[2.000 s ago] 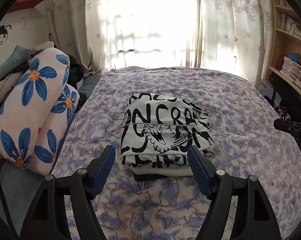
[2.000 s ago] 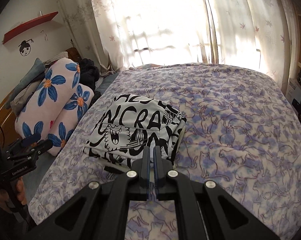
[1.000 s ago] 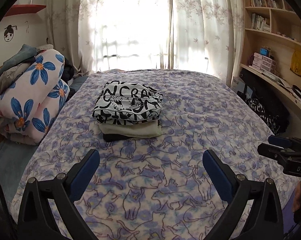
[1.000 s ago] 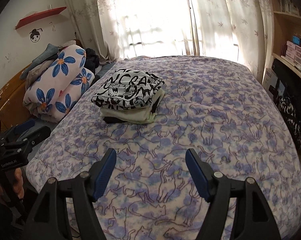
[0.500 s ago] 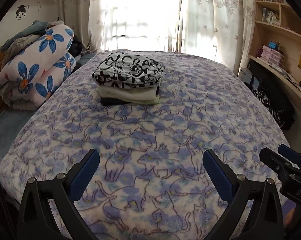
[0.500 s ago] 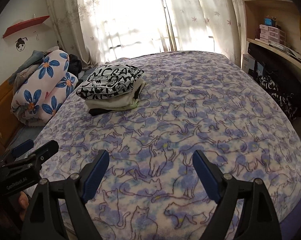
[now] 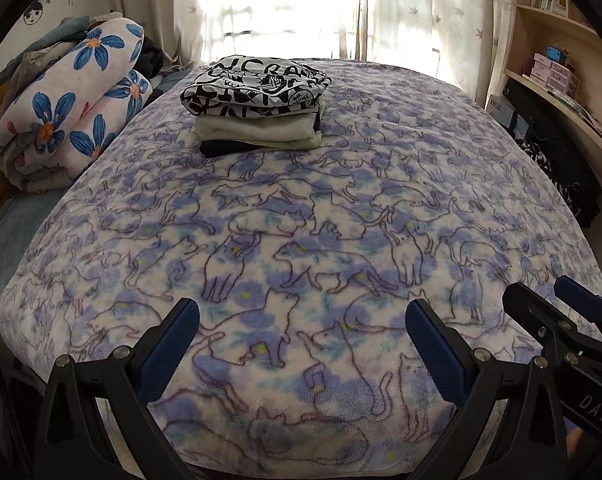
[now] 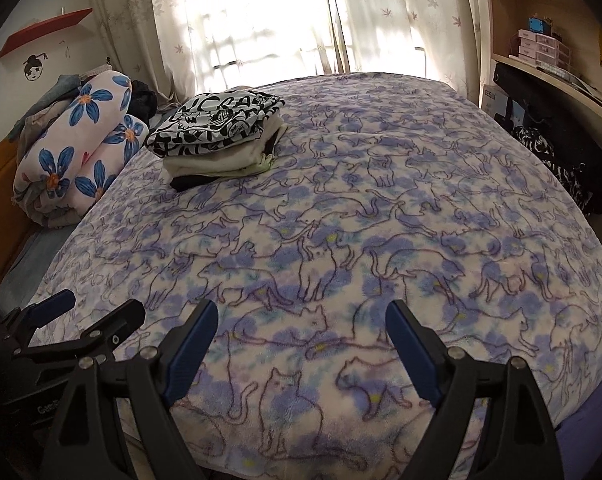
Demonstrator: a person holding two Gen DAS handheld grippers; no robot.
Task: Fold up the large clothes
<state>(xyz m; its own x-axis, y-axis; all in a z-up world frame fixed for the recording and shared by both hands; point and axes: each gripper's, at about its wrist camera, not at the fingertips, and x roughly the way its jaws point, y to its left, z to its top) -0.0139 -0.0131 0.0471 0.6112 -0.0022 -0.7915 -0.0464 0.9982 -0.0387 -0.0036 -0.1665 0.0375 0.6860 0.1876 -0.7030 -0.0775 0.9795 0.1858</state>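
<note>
A stack of folded clothes (image 7: 259, 110) (image 8: 217, 140) lies at the far left of the bed, topped by a black-and-white lettered garment (image 7: 257, 82) over a cream piece and a dark one. My left gripper (image 7: 303, 320) hangs open over the near edge of the bed, nothing between its blue pads. My right gripper (image 8: 301, 322) is also open and empty above the near edge. Each gripper shows in the other's view: the right gripper (image 7: 557, 308) at the lower right, the left gripper (image 8: 89, 312) at the lower left. Both are far from the stack.
A cat-print purple blanket (image 7: 341, 240) covers the bed. A rolled quilt with blue flowers (image 7: 73, 108) lies left of the stack. Curtains (image 7: 285, 4) hang behind. Shelves (image 7: 561, 68) and dark bags (image 7: 557, 176) line the right side.
Both grippers have pulled back from the stack and sunk toward the bed's near edge. The right jaws, shut two seconds ago, now stand wide. The stack stays where it was.
</note>
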